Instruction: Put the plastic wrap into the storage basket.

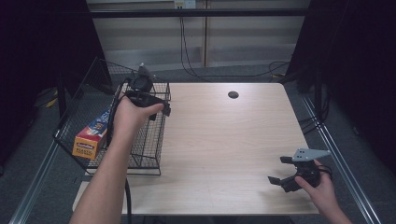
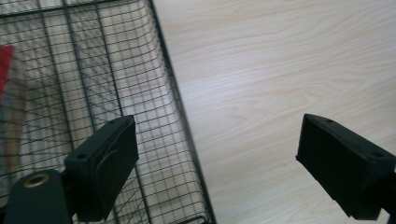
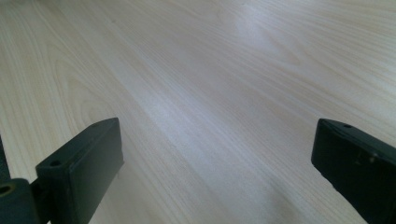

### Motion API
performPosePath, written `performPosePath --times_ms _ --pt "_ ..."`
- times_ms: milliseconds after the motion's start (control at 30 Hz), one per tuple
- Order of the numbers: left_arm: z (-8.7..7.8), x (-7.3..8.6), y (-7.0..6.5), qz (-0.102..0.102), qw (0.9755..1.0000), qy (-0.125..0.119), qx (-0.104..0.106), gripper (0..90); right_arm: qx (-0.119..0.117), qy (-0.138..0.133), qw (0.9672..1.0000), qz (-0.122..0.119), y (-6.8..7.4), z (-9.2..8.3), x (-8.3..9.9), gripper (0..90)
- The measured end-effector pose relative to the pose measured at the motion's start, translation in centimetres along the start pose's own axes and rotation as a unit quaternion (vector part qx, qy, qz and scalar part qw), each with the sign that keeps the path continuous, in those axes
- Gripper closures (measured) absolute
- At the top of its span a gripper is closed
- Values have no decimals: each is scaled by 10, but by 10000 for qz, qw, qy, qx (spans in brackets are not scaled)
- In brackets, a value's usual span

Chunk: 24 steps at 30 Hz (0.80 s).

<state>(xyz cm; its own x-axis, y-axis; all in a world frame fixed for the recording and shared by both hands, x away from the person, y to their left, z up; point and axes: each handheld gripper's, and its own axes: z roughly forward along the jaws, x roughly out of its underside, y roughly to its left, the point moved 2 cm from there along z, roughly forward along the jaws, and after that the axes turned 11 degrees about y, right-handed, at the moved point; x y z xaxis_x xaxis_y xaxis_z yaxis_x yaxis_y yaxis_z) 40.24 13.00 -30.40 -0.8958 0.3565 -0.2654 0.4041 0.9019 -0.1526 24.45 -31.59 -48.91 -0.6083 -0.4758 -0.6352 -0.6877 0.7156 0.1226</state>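
The left tongs [image 1: 156, 109] hang over the right rim of the black wire basket [image 1: 144, 154], which sits at the table's [image 1: 224, 140] left edge. In the left gripper view the two black jaws stand wide apart with nothing between them: one is over the basket's mesh floor, the other over bare wood, and the basket's rim wire runs between them. Neither pad touches the wire as far as the view shows.

An orange and yellow box [image 1: 91, 135] lies in the basket's left part, well apart from the left tongs; a red blur of it shows at the left edge of the left gripper view.

The right tongs [image 1: 279, 170] are held low near the table's front right corner, jaws also spread wide and empty, over plain wood.
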Motion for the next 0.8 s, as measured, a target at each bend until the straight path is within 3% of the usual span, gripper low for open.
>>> performPosePath --times_ms 400,467,800 --pt "23 -5 -33 318 9992 -41 233 121 -12 21 10000 -15 0 0 0 16" --pt "26 -5 -37 446 9987 -27 241 121 -10 13 10000 -12 0 -1 0 16" --pt "43 -3 -59 683 9969 -63 391 109 -20 23 10000 -36 0 -1 0 16"
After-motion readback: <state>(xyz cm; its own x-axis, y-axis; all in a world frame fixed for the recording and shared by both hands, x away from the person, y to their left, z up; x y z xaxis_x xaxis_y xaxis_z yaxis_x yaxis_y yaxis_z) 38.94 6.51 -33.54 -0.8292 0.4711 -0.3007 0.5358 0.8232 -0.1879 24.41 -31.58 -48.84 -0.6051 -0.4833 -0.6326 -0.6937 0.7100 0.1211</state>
